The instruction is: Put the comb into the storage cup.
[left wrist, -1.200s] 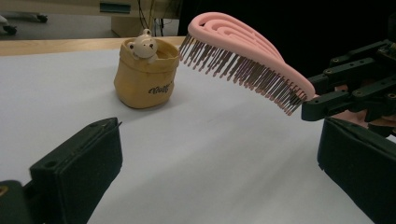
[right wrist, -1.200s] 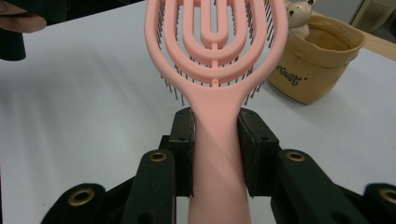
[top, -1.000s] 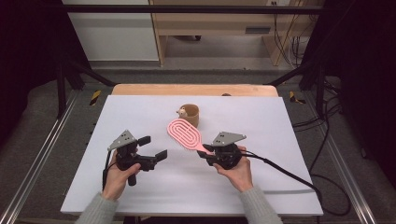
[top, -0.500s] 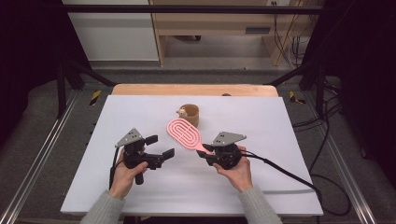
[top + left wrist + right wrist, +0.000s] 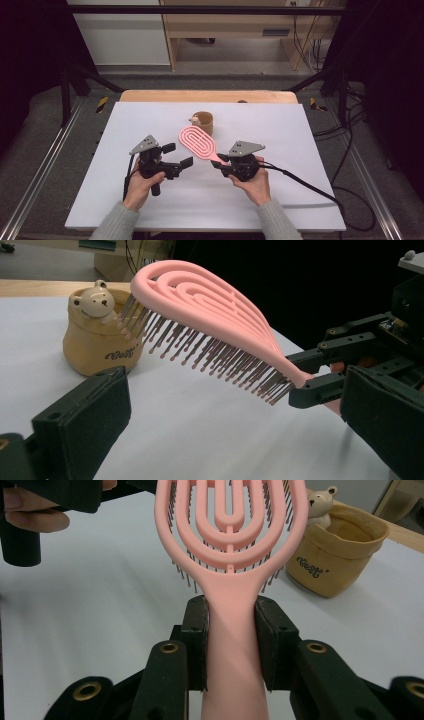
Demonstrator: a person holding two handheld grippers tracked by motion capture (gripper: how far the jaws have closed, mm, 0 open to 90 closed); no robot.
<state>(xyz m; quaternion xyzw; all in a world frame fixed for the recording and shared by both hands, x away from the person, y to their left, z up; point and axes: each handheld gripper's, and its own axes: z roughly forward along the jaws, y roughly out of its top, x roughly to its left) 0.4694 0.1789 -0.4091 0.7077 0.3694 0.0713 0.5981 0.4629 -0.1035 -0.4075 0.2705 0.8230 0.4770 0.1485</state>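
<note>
A pink vented hairbrush [image 5: 197,141] [image 5: 210,315] [image 5: 230,535] hangs above the white table, bristles down, head pointing toward the far left. My right gripper [image 5: 218,161] [image 5: 231,630] is shut on its handle, a pad on each side. A tan cup with a small bear figure [image 5: 203,121] [image 5: 97,330] [image 5: 335,550] stands just past the brush head. To the left of the brush, my left gripper [image 5: 178,156] is open, its jaws wide apart and pointing at the brush with nothing between them. In the left gripper view the right gripper's jaws clamp the handle at the right.
The white table top [image 5: 300,130] spreads around both hands, with a wooden strip [image 5: 210,96] along its far edge. A black cable [image 5: 305,185] trails from the right gripper across the table's right side. Dark metal frame rails [image 5: 45,165] flank the table.
My left gripper has shifted to the right, closer to the brush. The right gripper and the brush have stayed where they were.
</note>
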